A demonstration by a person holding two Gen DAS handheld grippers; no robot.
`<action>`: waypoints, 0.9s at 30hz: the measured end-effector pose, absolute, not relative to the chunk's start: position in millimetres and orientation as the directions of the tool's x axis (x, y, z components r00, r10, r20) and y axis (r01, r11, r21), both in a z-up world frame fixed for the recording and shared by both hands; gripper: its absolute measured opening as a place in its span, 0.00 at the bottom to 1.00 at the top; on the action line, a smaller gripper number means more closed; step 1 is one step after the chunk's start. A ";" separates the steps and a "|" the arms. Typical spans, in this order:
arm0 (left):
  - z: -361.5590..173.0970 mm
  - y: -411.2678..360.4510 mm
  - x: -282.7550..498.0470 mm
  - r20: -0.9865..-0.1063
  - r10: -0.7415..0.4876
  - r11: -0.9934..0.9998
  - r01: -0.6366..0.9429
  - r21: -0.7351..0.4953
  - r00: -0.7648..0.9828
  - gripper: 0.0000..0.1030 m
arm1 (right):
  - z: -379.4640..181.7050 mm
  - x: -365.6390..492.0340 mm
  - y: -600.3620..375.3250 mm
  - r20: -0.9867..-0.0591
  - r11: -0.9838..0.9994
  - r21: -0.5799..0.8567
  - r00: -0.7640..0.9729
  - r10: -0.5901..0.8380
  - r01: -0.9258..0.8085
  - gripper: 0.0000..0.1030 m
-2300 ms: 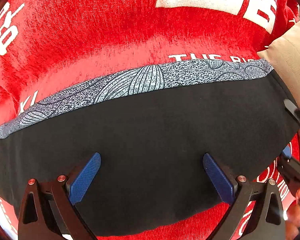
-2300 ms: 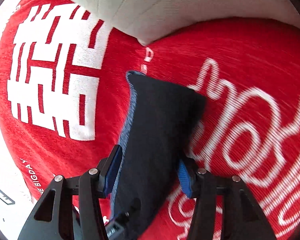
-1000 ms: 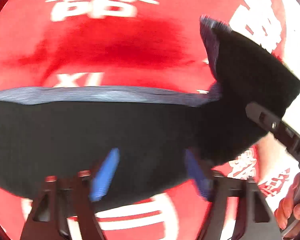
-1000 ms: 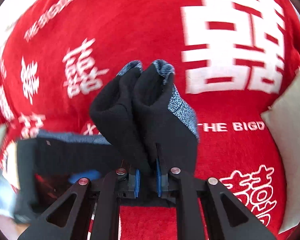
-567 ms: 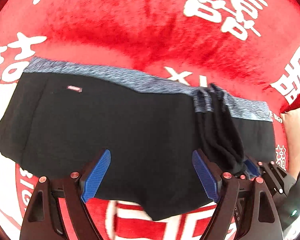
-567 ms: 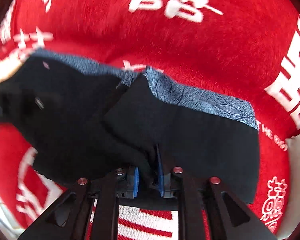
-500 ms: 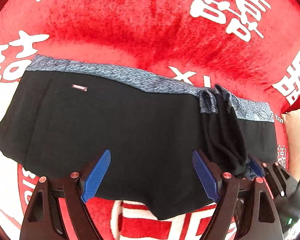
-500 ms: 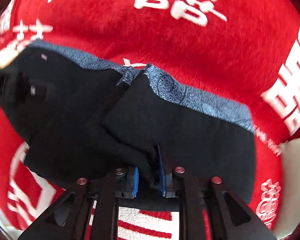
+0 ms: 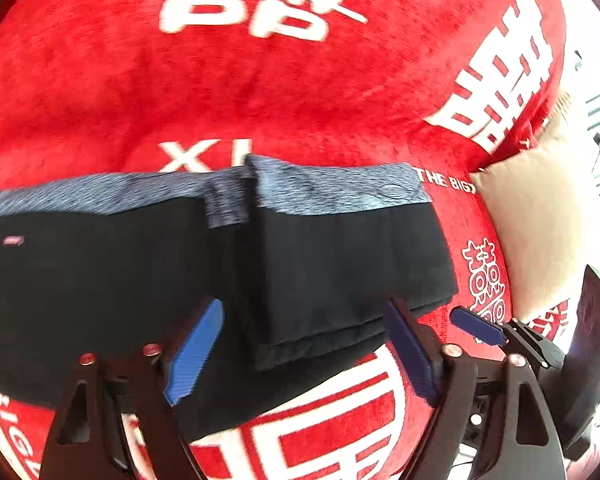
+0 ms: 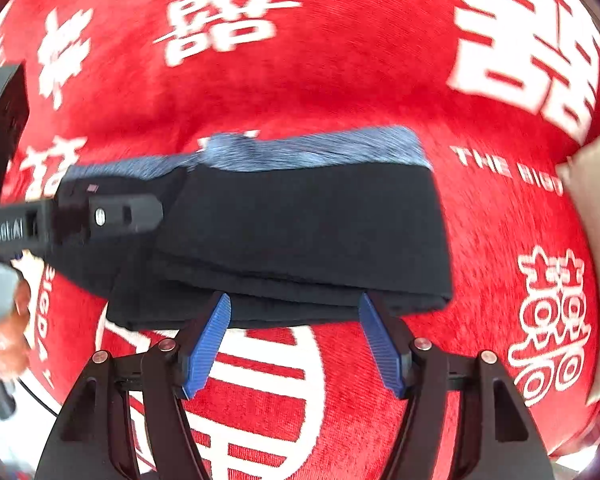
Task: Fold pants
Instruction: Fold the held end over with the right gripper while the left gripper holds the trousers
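Observation:
Black pants [image 9: 100, 280] with a grey-blue waistband [image 9: 331, 192] lie flat on the red blanket [image 9: 260, 80]. Their right part is folded over onto the rest as a doubled layer [image 10: 300, 220]. My left gripper [image 9: 303, 308] hovers over the fold's lower edge, its jaws closing, and its pads do not press the cloth. My right gripper [image 10: 294, 300] stands at the same edge, its jaws opening with nothing gripped between them. One blue pad [image 9: 475, 326] of the right gripper shows at the right of the left wrist view. A left finger [image 10: 124, 214] shows in the right wrist view.
The blanket [image 10: 339, 60] carries large white characters and covers the whole surface. A beige pillow [image 9: 539, 240] lies just right of the pants, also seen as a pillow edge [image 10: 595, 240]. A person's hand [image 10: 4, 344] shows at the left edge.
My right gripper laid the pinched end of the pants over the right half and let go, its jaws now wide. The left gripper shifted right along the pants' lower edge.

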State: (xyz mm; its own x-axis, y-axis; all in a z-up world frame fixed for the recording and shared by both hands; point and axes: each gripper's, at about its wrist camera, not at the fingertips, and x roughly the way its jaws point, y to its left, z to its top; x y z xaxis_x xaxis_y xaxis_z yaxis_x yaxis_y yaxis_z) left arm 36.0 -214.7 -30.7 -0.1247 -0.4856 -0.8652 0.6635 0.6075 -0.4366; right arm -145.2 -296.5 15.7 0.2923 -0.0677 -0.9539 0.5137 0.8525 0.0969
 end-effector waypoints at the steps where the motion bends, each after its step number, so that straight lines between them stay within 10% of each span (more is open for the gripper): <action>1: -33.2 -220.6 33.9 -0.867 -0.478 0.596 0.672 -0.439 -0.142 0.57 | 13.2 -147.1 -303.2 -0.955 0.840 0.115 0.291 -0.053 0.531 0.69; 15: -64.3 -226.1 40.8 -0.904 -0.385 0.681 0.604 -0.415 -0.187 0.56 | 0.0 -163.4 -338.2 -0.947 0.744 0.243 0.319 0.042 0.623 0.57; 19: -60.3 -232.6 35.2 -0.889 -0.404 0.647 0.619 -0.445 -0.216 0.11 | -1.4 -165.8 -341.8 -0.947 0.740 0.250 0.318 0.051 0.624 0.49; 21: -54.6 -233.1 29.4 -0.870 -0.435 0.620 0.622 -0.478 -0.234 0.09 | -4.9 -167.5 -344.7 -0.946 0.727 0.270 0.315 0.078 0.632 0.33; 27: -49.2 -205.7 27.0 -0.900 -0.395 0.636 0.652 -0.413 -0.184 0.09 | 4.2 -172.1 -346.1 -0.943 0.714 0.291 0.319 0.099 0.638 0.29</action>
